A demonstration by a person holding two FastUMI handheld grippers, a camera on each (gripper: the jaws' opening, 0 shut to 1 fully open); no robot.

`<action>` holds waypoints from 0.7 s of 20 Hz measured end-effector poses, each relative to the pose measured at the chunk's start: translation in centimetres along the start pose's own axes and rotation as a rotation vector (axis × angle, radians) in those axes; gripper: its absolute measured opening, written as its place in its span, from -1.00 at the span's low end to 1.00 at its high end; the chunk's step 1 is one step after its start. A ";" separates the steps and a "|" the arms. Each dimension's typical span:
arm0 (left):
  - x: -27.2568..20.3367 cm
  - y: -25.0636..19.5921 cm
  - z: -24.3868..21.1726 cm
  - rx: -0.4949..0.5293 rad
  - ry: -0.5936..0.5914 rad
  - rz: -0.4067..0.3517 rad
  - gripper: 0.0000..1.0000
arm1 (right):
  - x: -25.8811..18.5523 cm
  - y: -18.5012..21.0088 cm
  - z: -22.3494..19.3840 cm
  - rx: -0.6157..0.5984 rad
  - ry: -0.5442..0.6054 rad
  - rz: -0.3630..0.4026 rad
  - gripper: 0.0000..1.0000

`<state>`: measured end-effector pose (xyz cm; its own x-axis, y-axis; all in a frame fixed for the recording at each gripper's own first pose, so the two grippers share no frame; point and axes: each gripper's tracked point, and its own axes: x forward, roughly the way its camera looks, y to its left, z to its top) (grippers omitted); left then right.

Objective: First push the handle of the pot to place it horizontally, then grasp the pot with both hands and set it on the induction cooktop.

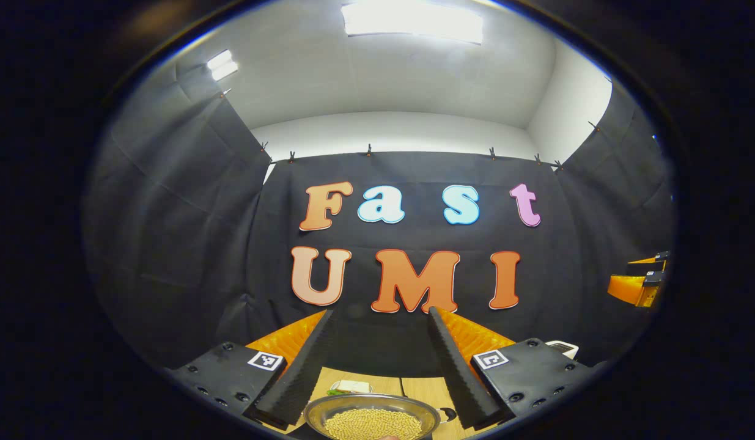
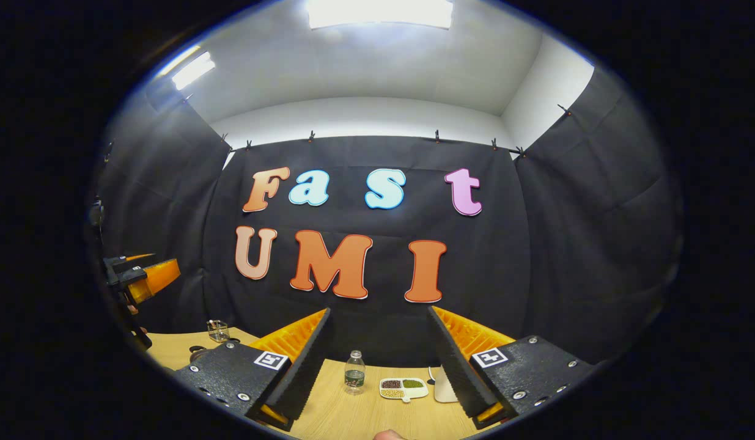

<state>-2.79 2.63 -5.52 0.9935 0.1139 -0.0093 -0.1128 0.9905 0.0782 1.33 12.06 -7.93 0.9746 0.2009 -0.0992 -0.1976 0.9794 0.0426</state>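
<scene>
Below your parted left gripper [image 1: 377, 366] sits the bean-filled pot [image 1: 372, 419]; your right gripper [image 2: 377, 360], equally spread, faces open tabletop [image 2: 365, 415].

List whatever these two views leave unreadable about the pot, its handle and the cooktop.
- Pot, left gripper view: lower half cut off by the bottom edge; its base is unseen.
- Handle: just a stub beside the left gripper's finger, so its direction is unclear.
- Induction cooktop: cannot be made out on the table in the right gripper view.
- Divided dish: contents too small to identify.
</scene>
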 end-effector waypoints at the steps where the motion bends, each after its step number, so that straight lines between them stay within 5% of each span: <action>1: 0.0 0.2 -0.1 0.001 -0.002 0.013 0.96 | 0.0 0.0 0.3 0.008 -0.013 0.008 0.88; 14: 1.9 -0.8 -1.7 -0.055 0.052 -0.009 0.95 | 0.8 -1.6 0.0 0.026 -0.019 0.008 0.87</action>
<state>-0.84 2.21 -7.29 0.9923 0.1073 -0.0620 -0.1060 0.9941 0.0234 2.41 10.64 -8.07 0.9748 0.2079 -0.0802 -0.2026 0.9768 0.0695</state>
